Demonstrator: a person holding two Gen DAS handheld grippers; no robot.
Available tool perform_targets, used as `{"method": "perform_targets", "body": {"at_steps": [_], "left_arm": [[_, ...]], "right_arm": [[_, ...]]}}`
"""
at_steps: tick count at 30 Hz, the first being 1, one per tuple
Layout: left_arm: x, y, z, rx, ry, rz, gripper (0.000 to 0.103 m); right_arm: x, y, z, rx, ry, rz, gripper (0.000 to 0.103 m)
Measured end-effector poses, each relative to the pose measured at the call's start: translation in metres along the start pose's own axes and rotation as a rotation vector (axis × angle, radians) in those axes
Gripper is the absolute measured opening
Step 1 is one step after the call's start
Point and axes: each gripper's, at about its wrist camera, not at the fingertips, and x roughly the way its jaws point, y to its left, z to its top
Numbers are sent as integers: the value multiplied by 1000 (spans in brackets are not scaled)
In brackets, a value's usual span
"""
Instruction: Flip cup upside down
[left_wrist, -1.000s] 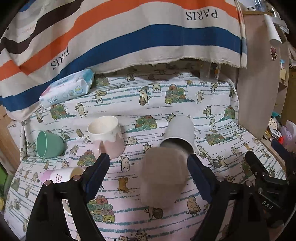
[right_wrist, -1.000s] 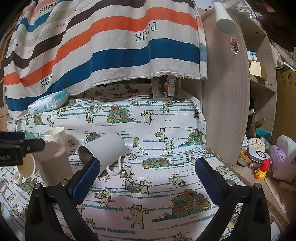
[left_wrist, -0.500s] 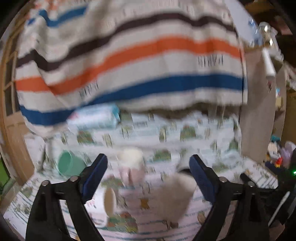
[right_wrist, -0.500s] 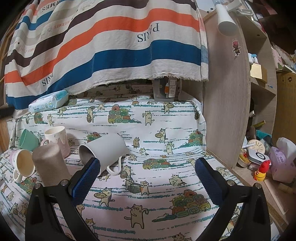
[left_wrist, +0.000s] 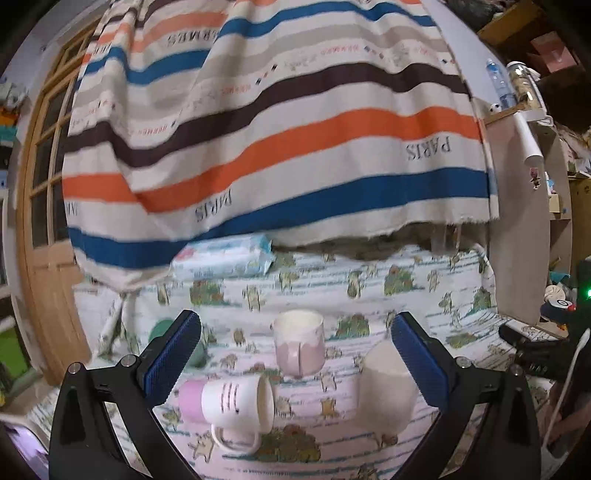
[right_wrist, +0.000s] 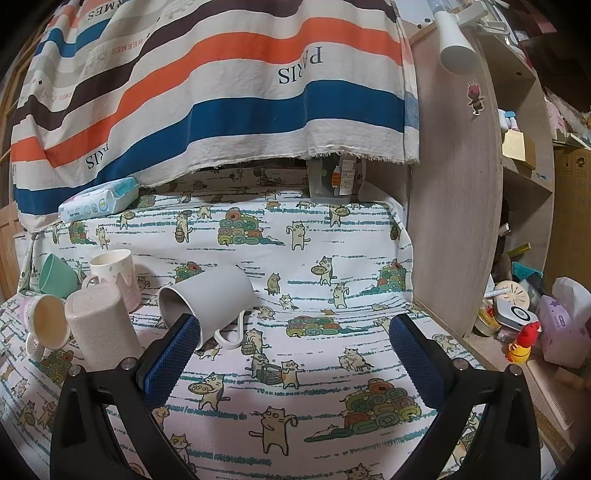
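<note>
A beige speckled cup stands upside down on the cat-print cloth; it also shows in the right wrist view. My left gripper is open and empty, pulled back above the cups. A grey mug lies on its side, mouth toward the camera, just beyond my right gripper's left finger. My right gripper is open and empty above the cloth. A white-and-pink mug lies on its side. A pink-and-white mug stands upright. A green cup lies tipped at the left.
A wet-wipes pack lies at the back under the hanging striped cloth. A wooden shelf panel borders the right side, with clutter beyond it. A clear container stands at the back.
My left gripper has let the beige cup stand upside down and has drawn back and up, away from it. My right gripper has barely moved.
</note>
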Motion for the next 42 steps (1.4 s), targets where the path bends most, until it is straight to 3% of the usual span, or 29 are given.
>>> {"method": "perform_targets", "body": {"at_steps": [11,14,17,20,23,27,33,42], "left_arm": [[22,28,-42,-46,90,29,103],[29,28,-50,-41,131,-18,103],[36,28,-55,-52,174,-6,103],[38,34,-57,-93,182,-43,103],[40,29,-57,-70,188,-34,103],[39,25,-56,-55,181,-77,103],[39,29,-55,-74,181,-28,103],[38,30,-56,-73,182,-29,103]], "right_arm": [[0,2,0,-5,0,3,103],[0,2,0,-5,0,4,103],[0,2,0,-6,0,3,103],[0,2,0,-6,-1,4,103],[0,2,0,-6,0,4,103],[0,2,0,-7,0,4,103],[0,2,0,-8,0,5,103],[0,2,0,-8,0,5,103]]}}
